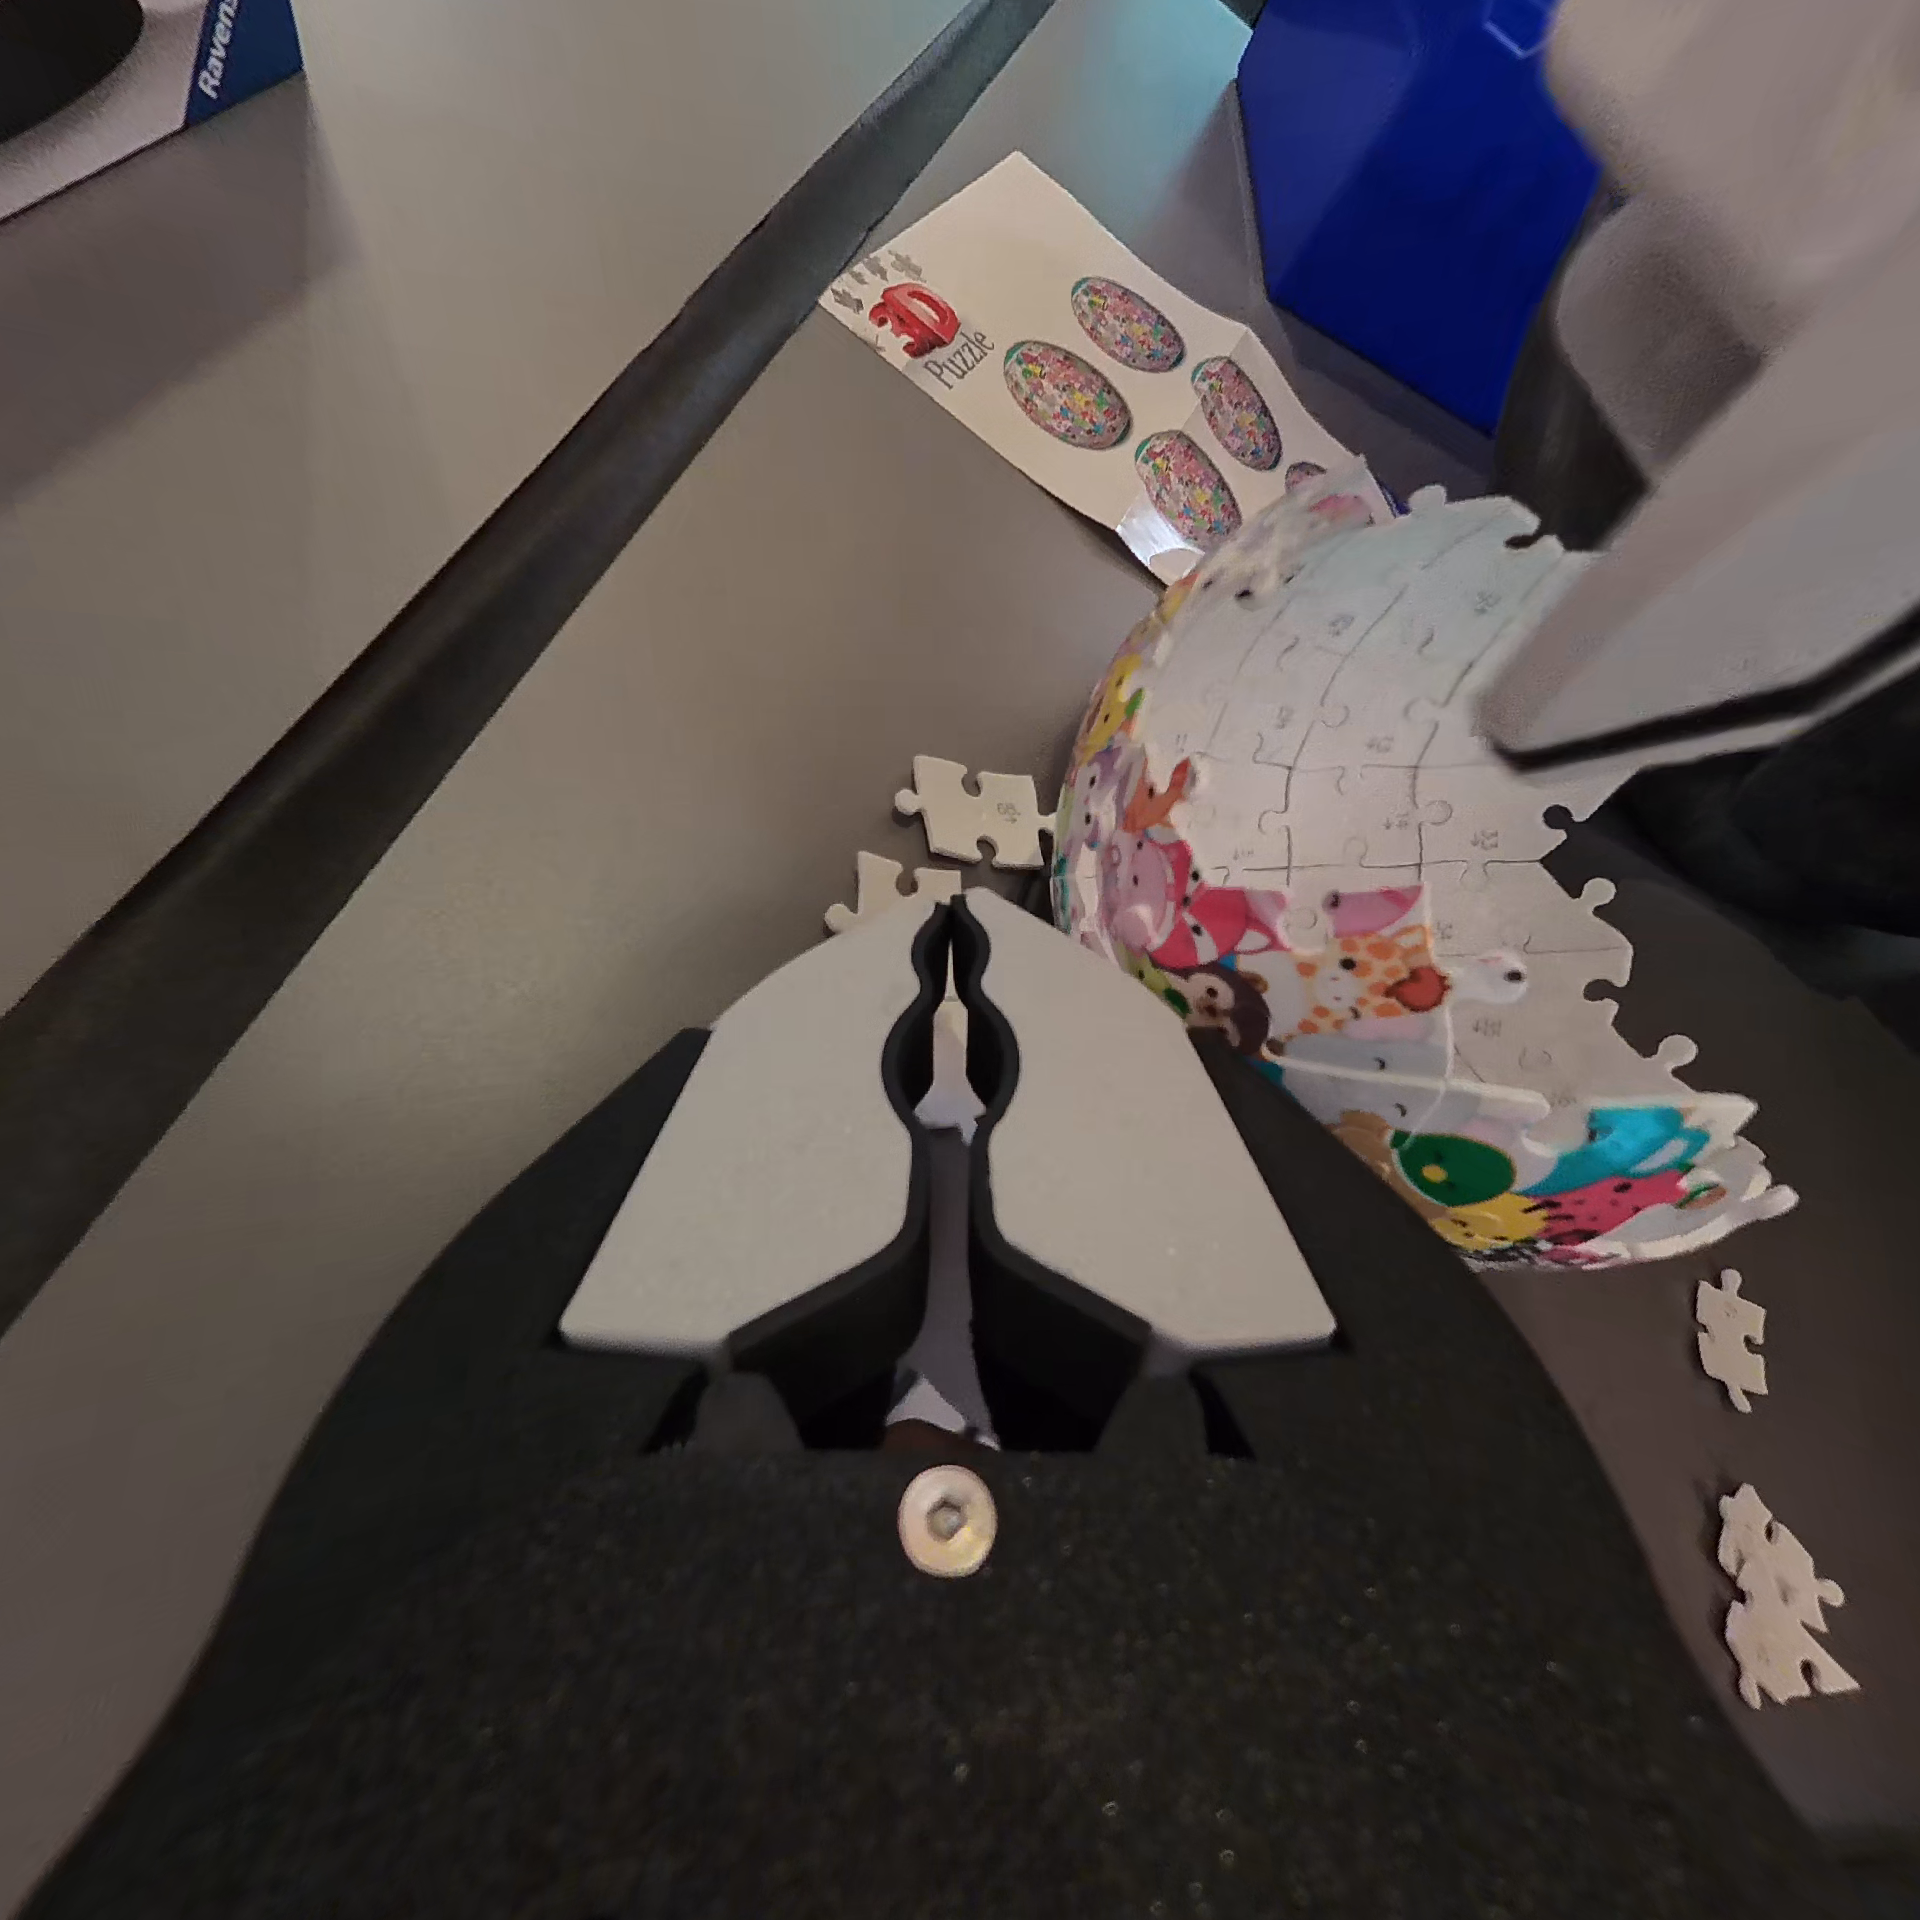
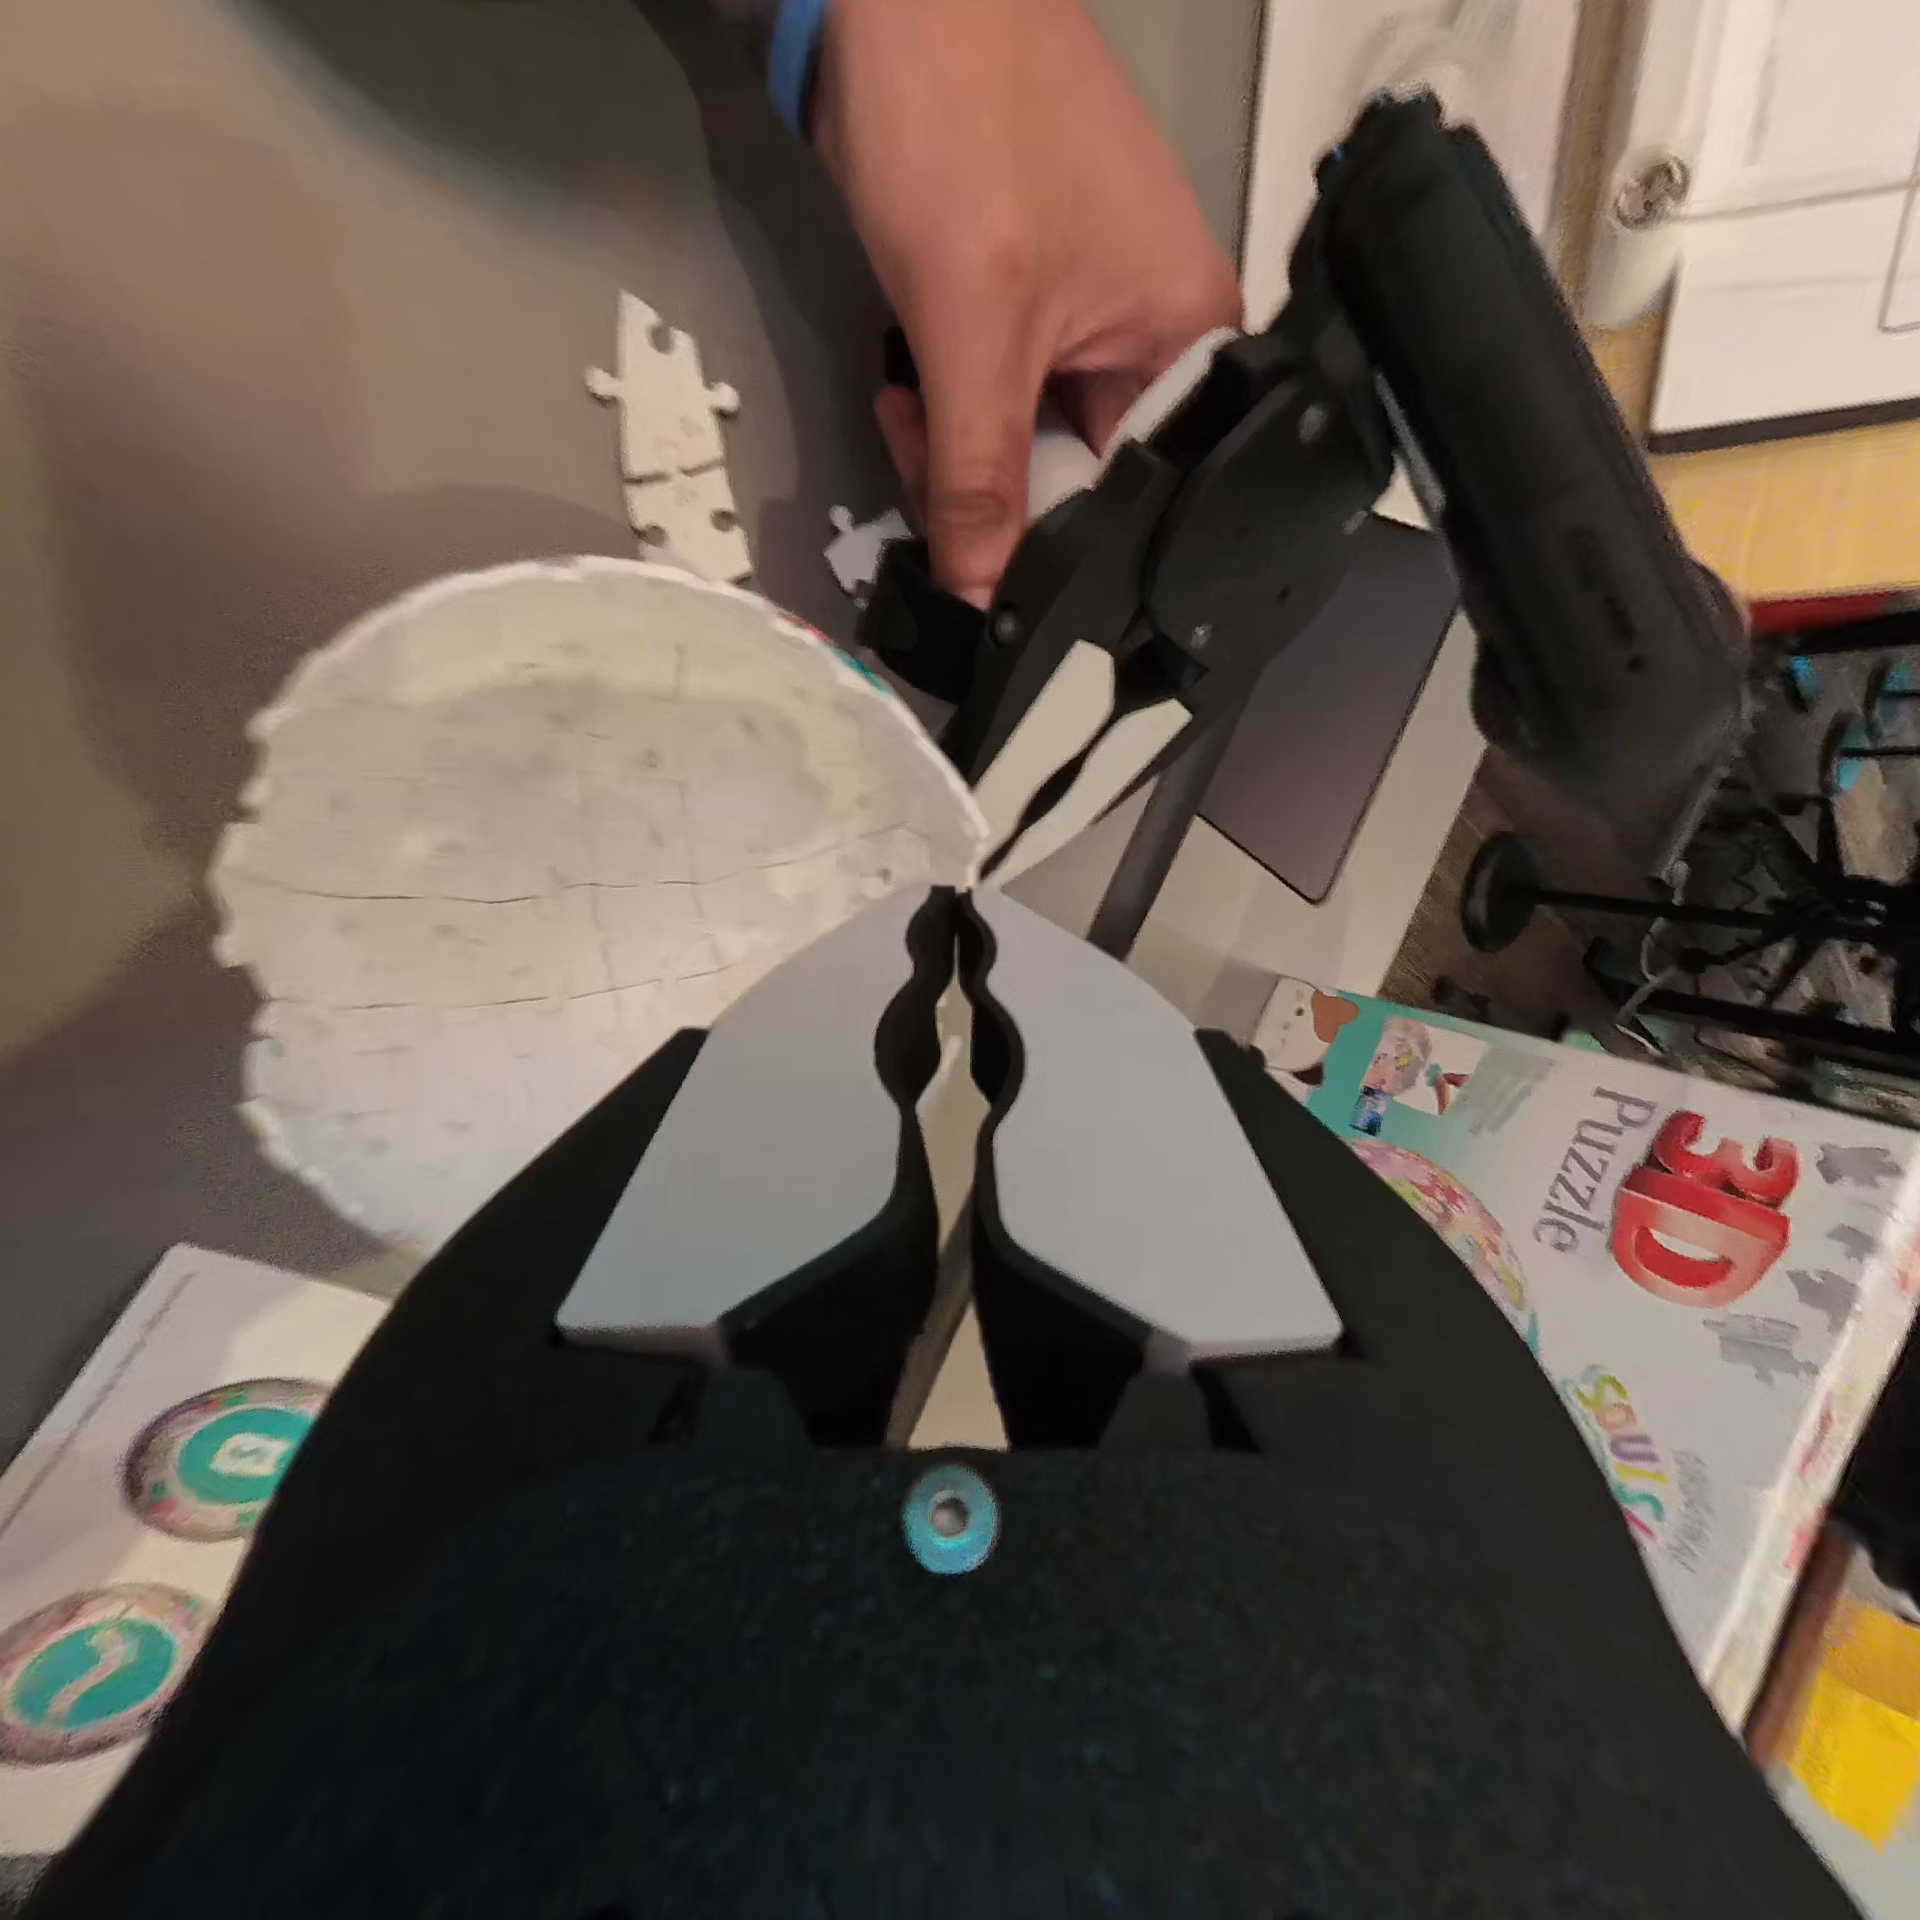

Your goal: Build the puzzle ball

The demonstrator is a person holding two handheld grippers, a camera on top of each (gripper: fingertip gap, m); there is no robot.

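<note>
Both tools pressed together — left tool [image 1: 952, 920], right tool [image 2: 954, 904] — tips at half-built puzzle ball [image 2: 582, 883] rim.

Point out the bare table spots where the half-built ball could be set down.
Free: the grey table between the dark rail and the left gripper. Crowded: around the puzzle ball, hemmed by the instruction sheet, blue bin and loose pieces.

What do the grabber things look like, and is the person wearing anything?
Both tongs, left and right, have pale grey fingers with wavy black inner pads, fixed in a black grainy body with a round silver screw. The hand wears a blue wristband.
</note>
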